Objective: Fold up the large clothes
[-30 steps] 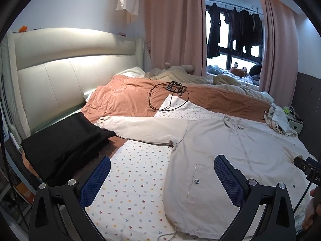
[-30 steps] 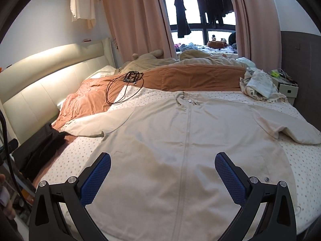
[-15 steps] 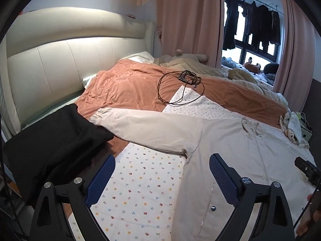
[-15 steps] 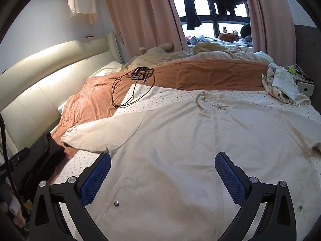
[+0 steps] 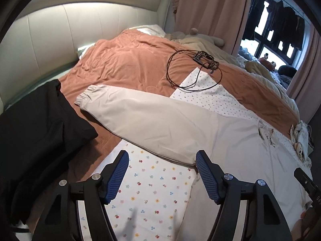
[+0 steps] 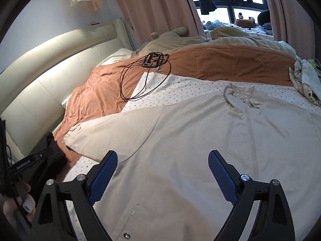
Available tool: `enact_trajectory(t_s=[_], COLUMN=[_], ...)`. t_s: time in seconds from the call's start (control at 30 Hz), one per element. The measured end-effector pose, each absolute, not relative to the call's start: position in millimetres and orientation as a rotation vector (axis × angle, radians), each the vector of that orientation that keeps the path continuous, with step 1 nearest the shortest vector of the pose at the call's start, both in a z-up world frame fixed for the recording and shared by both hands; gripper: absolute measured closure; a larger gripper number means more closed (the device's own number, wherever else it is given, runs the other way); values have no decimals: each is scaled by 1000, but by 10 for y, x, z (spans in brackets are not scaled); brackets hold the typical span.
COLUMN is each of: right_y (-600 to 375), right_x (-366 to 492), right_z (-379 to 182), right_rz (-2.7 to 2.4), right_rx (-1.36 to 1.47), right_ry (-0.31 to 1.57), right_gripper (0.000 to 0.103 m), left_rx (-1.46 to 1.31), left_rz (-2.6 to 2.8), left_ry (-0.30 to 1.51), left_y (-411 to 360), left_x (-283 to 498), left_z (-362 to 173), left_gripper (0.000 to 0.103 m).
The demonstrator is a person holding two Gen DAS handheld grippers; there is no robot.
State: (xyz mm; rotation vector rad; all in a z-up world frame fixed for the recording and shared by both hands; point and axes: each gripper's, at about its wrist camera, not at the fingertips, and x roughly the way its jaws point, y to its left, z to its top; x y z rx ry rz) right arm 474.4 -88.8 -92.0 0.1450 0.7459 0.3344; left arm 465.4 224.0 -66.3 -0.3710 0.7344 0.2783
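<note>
A large beige zip-up jacket point(image 6: 200, 140) lies spread flat, front up, on the bed. Its left sleeve point(image 5: 140, 116) stretches out to the left, with the cuff point(image 5: 86, 96) on the orange blanket. My left gripper point(image 5: 162, 170) is open and empty, low over the floral sheet just below the sleeve's underarm seam. My right gripper point(image 6: 162, 172) is open and empty, low over the jacket's left chest near the armpit. The jacket's right sleeve is out of view.
A folded black garment point(image 5: 36, 128) lies at the left bed edge. A black cable coil with a device point(image 5: 196, 66) sits on the orange blanket point(image 5: 128, 60). Crumpled clothes point(image 6: 307, 78) lie at the right. The padded headboard point(image 5: 60, 36) is at the left.
Both grippers have moved forward and down toward the jacket. The left one has swung toward the sleeve; the right one has shifted left over the chest.
</note>
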Motion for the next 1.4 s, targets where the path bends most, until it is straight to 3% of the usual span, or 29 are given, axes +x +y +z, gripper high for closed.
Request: enact_trajectory(t_s=[0.07,0.2,0.73,0.93,1.0,1.07,1.13,1.4], right_y=[-865,-803,-677,-628,-548,-466,-366,21], right_x=[4870,5140,5768,5848,5846,5828,5803,5758], right_z=[-994,-1172,-1921,-2210,-2305,-2376,-2420,-2632], right_rz=[352,359,429,485,526,565,599,731], right_rx=[157,159,272,396,436,467,488,563], right_ry=[764,801,951,1037,1068,1089,1107,1181], right_gripper=[17,23,53,79,86,87,88,90], left_rx=[-399,-435,-491,-496,-502,-513,-543,-448], left_rz=[302,333,473,526,542,567,564,461], left_ry=[772,842,1070,1054,1055,1050,1034,879], left_y=[2338,2488,2728,2919,2968,3029,3089,2882], left_x=[4802,5099,5898,5978,6001,6009,5996,5942], left_z=[-785,-1041,-1965,-2007,-2014,-2013,-1973,-1248], left_gripper=[48,58,58,58,64,89,99,101])
